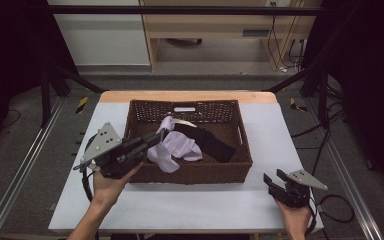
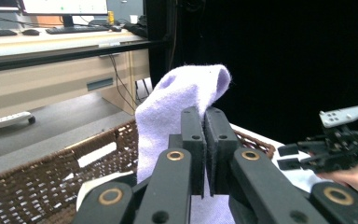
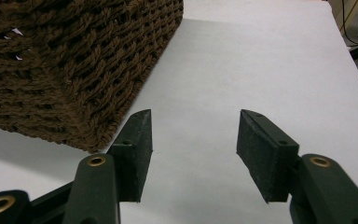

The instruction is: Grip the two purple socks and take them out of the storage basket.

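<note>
A brown wicker basket (image 1: 195, 172) stands on the white table (image 1: 190, 205). In it lie a lavender sock (image 1: 177, 145) and a black cloth (image 1: 212, 142). My left gripper (image 1: 159, 135) reaches over the basket's left wall and is shut on the sock's upper end, lifting it. In the left gripper view the sock (image 2: 182, 93) stands up out of the closed jaws of the left gripper (image 2: 204, 114). My right gripper (image 1: 275, 177) sits low at the basket's front right corner, open, with nothing between its fingers. The right gripper view shows the right gripper (image 3: 193, 126) over bare table beside the basket (image 3: 74, 60).
A small white label (image 1: 185, 109) hangs on the basket's far wall, with a pale item (image 1: 182, 122) below it. The table edge (image 1: 190, 229) runs close in front of both hands. Metal frame rails (image 1: 25, 165) flank the table. Desks (image 2: 51, 79) stand beyond.
</note>
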Demonstrator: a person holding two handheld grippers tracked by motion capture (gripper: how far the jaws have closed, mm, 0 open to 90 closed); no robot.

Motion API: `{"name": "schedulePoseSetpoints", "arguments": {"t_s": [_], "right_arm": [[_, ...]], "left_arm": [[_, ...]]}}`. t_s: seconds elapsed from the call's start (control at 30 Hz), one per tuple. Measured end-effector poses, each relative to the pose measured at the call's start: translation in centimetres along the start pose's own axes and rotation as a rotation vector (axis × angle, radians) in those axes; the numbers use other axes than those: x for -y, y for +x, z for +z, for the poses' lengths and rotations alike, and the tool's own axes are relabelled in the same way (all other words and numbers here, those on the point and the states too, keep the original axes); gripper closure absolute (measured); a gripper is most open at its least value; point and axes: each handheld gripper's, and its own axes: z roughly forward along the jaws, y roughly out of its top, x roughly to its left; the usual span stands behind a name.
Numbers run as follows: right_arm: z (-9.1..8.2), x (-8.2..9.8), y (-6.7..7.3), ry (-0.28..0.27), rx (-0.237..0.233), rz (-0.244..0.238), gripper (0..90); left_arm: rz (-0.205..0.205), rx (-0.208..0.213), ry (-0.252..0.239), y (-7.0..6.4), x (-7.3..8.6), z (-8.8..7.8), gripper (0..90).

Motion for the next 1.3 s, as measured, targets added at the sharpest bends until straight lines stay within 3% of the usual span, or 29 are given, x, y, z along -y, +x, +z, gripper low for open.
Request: {"name": "schedulePoseSetpoints", "arguments": {"t_s": [0.27,0.4,0.5,0.77,0.8,0.93,1.2,1.3], "right_arm": [[0.0,0.1,-0.1,0.001,0.001,-0.003,45.9],[-0.2,0.1,0.0,0.003,-0.001,0.002,46.1],[-0.2,0.1,0.0,0.001,0.0,-0.001,46.2],[-0.1,0.1,0.1,0.008,-0.002,-0.005,46.8],[-0.1,0.2,0.1,0.008,-0.001,-0.005,46.8],[0.1,0.2,0.2,0.014,0.001,-0.015,46.8],[0.2,0.3,0.1,0.024,0.006,-0.018,46.8],[0.3,0.3,0.0,0.028,0.011,-0.018,47.1]], "left_arm": [[0.016,0.043,0.017,-1.7,1.7,-1.5,86.9],[0.026,0.068,0.062,-2.6,3.5,-1.8,86.9],[0.026,0.063,0.087,-2.8,4.4,-1.9,86.8],[-0.021,0.079,0.166,-3.0,7.8,-2.0,86.8],[-0.027,0.087,0.196,-3.2,8.9,-1.8,86.9],[-0.027,0.089,0.277,-3.3,10.8,-0.8,86.8],[-0.031,0.054,0.391,-2.9,14.1,1.0,86.8],[-0.034,0.048,0.41,-2.8,14.6,1.4,86.7]]}}
